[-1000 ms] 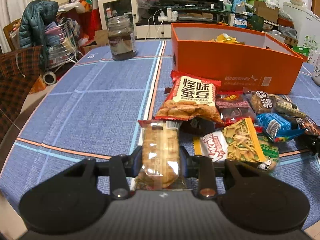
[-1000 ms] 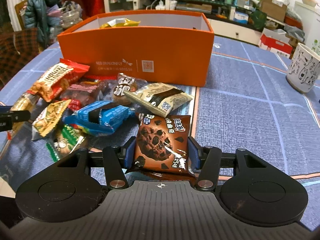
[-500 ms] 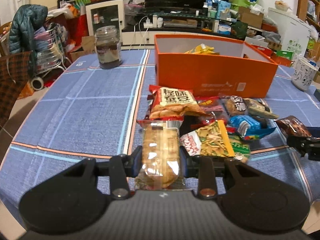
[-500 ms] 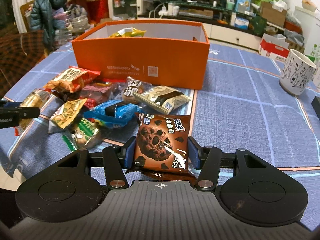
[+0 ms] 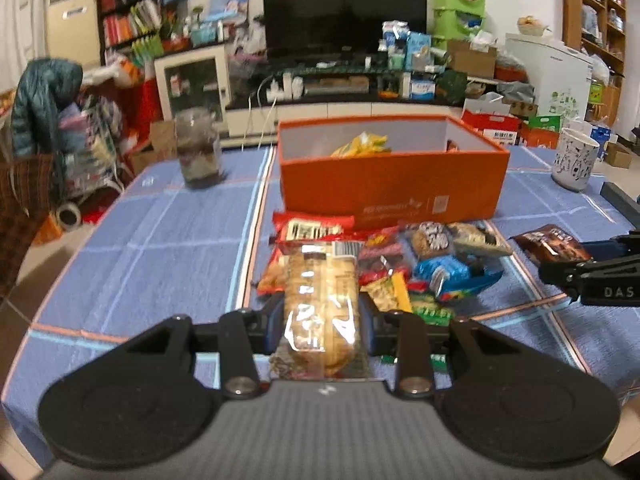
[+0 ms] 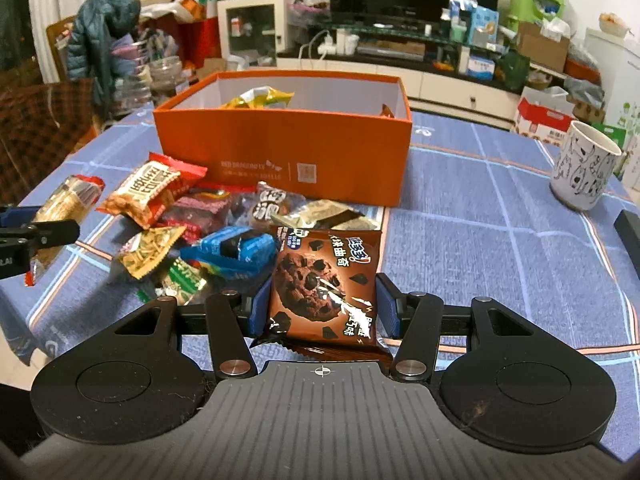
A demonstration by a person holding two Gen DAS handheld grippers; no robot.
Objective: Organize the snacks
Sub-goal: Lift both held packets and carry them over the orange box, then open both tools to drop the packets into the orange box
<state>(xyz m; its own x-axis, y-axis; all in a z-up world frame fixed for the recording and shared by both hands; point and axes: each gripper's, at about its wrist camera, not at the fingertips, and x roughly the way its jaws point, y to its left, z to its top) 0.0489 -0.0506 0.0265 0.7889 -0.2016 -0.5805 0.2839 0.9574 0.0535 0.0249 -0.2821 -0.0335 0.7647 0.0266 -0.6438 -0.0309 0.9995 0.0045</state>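
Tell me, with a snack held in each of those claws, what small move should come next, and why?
Probably carry both forward over the orange box and let go. The left gripper has its jaws shut on a clear biscuit pack, the right gripper on a chocolate cookie packet. The box sits open just beyond the loose snack pile.

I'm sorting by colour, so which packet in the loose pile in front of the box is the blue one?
The blue packet lying just left of the chocolate cookie packet held by the right gripper; its neighbours are red, yellow and green.
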